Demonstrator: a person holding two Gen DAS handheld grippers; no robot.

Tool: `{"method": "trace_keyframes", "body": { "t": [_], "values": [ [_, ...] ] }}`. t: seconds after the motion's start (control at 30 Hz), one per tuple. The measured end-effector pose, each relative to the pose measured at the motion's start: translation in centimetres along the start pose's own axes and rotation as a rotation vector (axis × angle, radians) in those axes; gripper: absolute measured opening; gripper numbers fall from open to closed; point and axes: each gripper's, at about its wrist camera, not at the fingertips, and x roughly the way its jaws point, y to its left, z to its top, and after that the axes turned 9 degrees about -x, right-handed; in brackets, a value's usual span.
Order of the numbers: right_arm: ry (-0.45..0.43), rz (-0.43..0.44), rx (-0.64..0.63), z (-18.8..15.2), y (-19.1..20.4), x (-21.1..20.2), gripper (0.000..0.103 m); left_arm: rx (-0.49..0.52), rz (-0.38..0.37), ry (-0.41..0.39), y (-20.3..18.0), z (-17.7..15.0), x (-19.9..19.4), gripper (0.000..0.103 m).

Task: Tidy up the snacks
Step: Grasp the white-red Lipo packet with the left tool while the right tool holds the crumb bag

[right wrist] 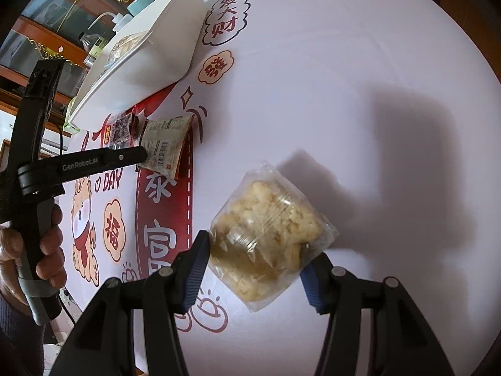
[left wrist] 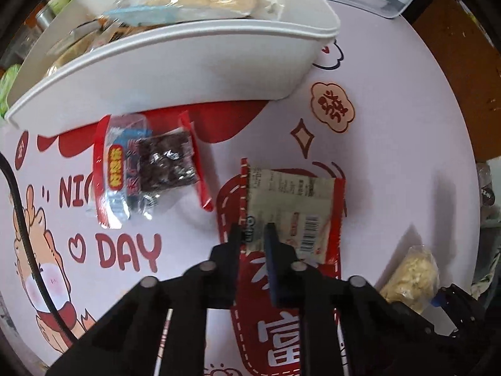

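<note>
While my left gripper (left wrist: 253,230) pinches the edge of the red-edged packet (left wrist: 291,206) on the table (left wrist: 391,94), fingers nearly closed, my right gripper (right wrist: 255,261) is wide open around the puffed snack bag (right wrist: 266,232). Next: squeeze, lift both to the white bin (left wrist: 175,78). Dark snack packet (left wrist: 150,169) sits w/ the bin, in my way.

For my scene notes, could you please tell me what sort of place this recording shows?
Probably a home dining or living room. A round table under a festive cartoon tablecloth holds wrapped snacks and a white storage bin, and a wooden glass-fronted cabinet with gilt ornaments stands behind.
</note>
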Motion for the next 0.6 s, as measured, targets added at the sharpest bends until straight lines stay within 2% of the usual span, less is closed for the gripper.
{"method": "trace_keyframes", "body": {
  "t": [0.17,0.23,0.3,0.37,0.47,0.6],
  "values": [
    [-0.001,-0.005,-0.015,-0.1,0.7,0.2,0.054,-0.033,-0.045,0.011,1.5,-0.2,-0.3,0.011],
    [-0.001,-0.003,-0.016,-0.1,0.9,0.2,0.054,-0.027,-0.040,0.010,2.1,-0.3,-0.5,0.032],
    [0.000,-0.004,-0.018,-0.2,1.0,0.2,0.054,-0.027,-0.034,-0.008,2.4,-0.2,-0.9,0.079],
    [0.001,-0.006,-0.024,-0.2,1.1,0.2,0.054,-0.025,-0.055,-0.045,2.3,-0.3,-1.5,0.083],
    [0.003,-0.004,-0.028,-0.2,1.1,0.3,0.054,-0.009,-0.089,-0.036,2.1,-0.3,-1.6,0.083],
    [0.002,-0.004,-0.026,-0.2,1.2,0.3,0.054,0.036,-0.024,-0.024,-0.9,0.2,-0.5,0.083]
  ]
}}
